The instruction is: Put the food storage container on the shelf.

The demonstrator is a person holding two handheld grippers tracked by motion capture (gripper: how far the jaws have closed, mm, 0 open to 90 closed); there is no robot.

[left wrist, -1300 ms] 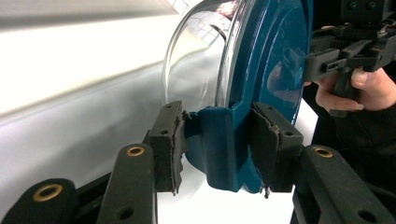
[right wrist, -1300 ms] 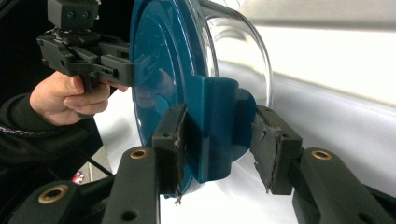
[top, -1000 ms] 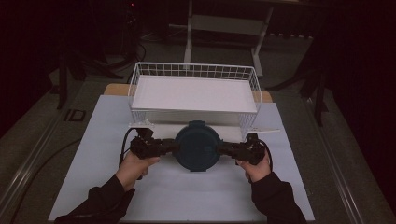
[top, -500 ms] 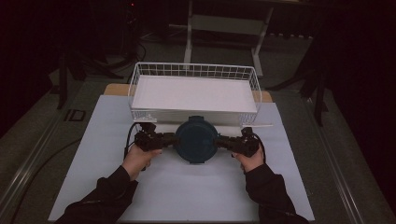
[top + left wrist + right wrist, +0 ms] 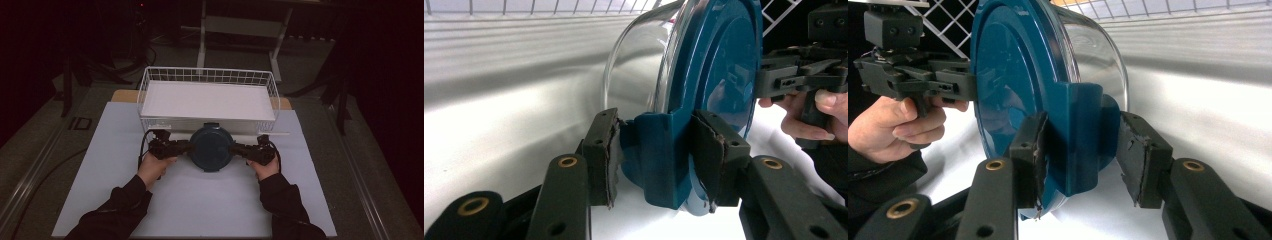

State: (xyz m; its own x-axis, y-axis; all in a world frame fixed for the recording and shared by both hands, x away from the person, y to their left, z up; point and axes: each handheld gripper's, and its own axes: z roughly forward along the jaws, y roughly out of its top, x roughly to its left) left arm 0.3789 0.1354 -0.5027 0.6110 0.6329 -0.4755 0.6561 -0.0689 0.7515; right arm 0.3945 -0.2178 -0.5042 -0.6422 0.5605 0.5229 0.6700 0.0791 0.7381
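Both grippers clamped on the side tabs of the blue-lidded glass container [image 5: 212, 148]: left gripper [image 5: 655, 159] and right gripper [image 5: 1079, 159], one per tab. Carried low over the white mat [image 5: 200, 200], just short of the wire basket [image 5: 207, 76]. Still to be set down or placed inside; release not yet done.

Lab: white-covered table [image 5: 200, 200], dark equipment stands [image 5: 345, 95].

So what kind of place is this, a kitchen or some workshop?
Probably a lab or recording workspace: a white-covered table in a dark room, an empty white wire basket, and a person's hand-held black claws clamping a blue-lidded glass container.
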